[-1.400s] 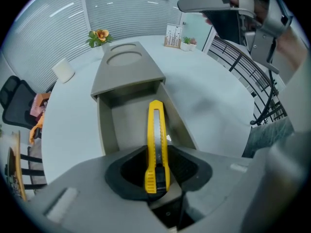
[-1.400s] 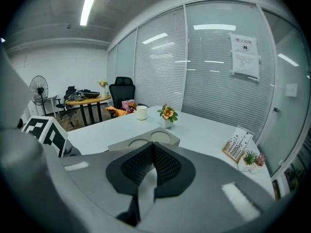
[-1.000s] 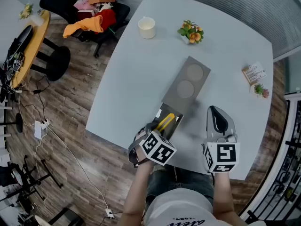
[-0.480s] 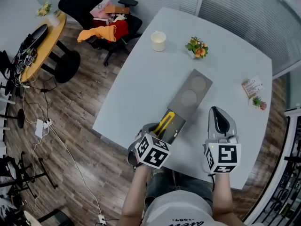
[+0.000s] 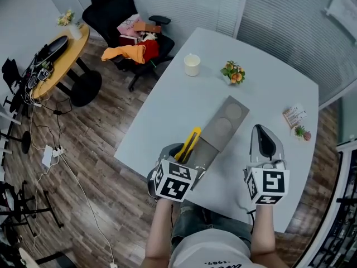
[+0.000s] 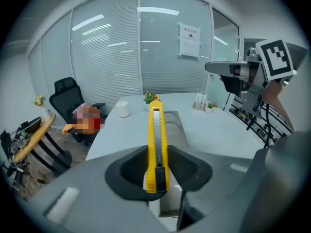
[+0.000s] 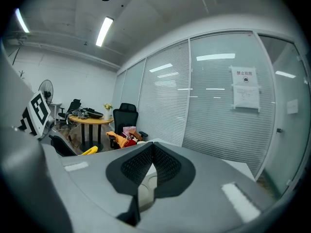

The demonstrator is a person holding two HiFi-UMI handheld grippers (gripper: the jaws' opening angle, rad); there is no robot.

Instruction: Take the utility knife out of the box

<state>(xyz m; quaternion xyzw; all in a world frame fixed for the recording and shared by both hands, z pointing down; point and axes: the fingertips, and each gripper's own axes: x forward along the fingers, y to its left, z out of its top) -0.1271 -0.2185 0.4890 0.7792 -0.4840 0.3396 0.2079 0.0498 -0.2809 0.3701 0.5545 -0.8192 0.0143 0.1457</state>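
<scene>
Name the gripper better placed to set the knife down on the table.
Left. The left gripper is shut on the knife; the right gripper is shut and empty beside the box.

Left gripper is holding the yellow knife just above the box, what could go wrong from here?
The left gripper pinches only the tail end of the yellow utility knife, so its long body could pivot or slip out. The open grey box lies by the white table's near edge, and the right gripper is shut and off it; a bump might push it over.
</scene>
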